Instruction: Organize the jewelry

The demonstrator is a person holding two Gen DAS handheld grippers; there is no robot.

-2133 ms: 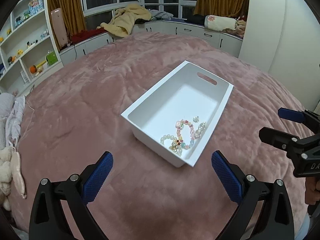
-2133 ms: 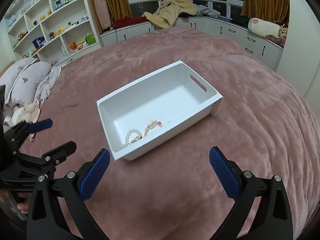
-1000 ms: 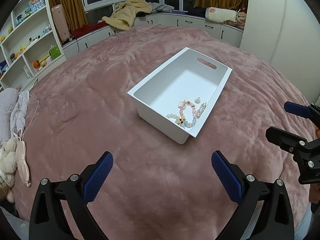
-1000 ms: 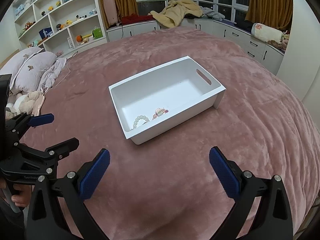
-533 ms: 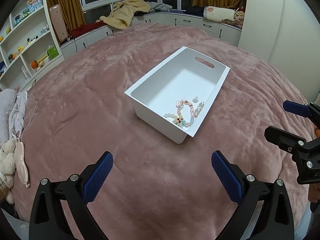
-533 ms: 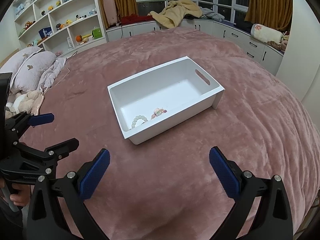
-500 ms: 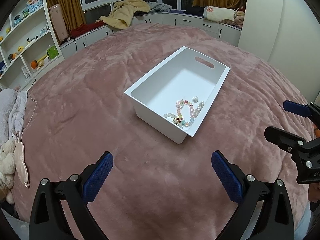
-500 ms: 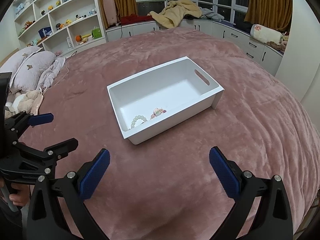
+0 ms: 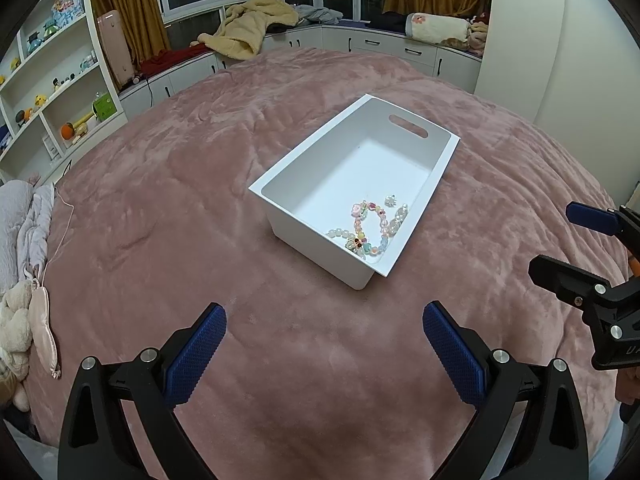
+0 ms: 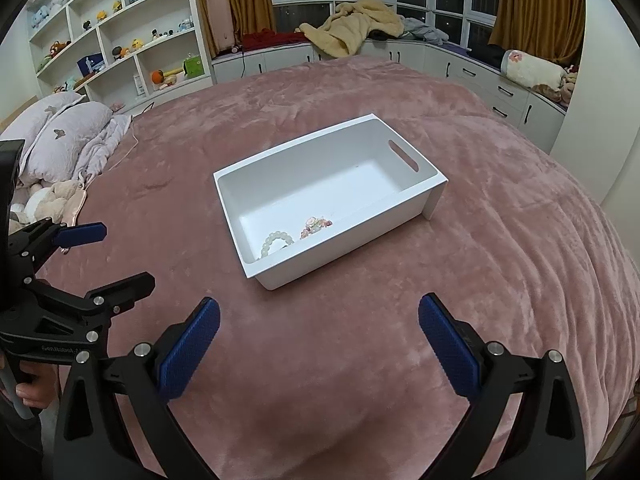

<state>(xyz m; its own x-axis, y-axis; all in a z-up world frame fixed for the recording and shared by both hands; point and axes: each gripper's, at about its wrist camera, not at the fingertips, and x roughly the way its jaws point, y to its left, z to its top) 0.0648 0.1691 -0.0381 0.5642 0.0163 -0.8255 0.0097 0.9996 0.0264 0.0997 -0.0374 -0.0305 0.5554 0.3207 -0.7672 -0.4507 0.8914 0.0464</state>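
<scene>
A white plastic bin (image 9: 316, 249) with a handle slot stands on the pink blanket in the middle of the bed; it also shows in the right wrist view (image 10: 320, 262). Beaded bracelets (image 9: 370, 230) and a small earring lie in its near corner; in the right wrist view the beads (image 10: 294, 232) are partly hidden by the bin wall. My left gripper (image 9: 324, 344) is open and empty, held back from the bin. My right gripper (image 10: 318, 340) is open and empty too. Each gripper shows at the side of the other's view.
The pink blanket (image 9: 168, 208) covers the whole bed. Pillows and soft toys (image 10: 60, 140) lie at the left edge. White shelves (image 10: 120, 40) with toys stand behind, and a window bench with clothes (image 9: 256, 36) runs along the back.
Both grippers have drawn back from the bin, which now looks smaller and farther off. Both stay open and empty. The jewelry in the bin has not moved.
</scene>
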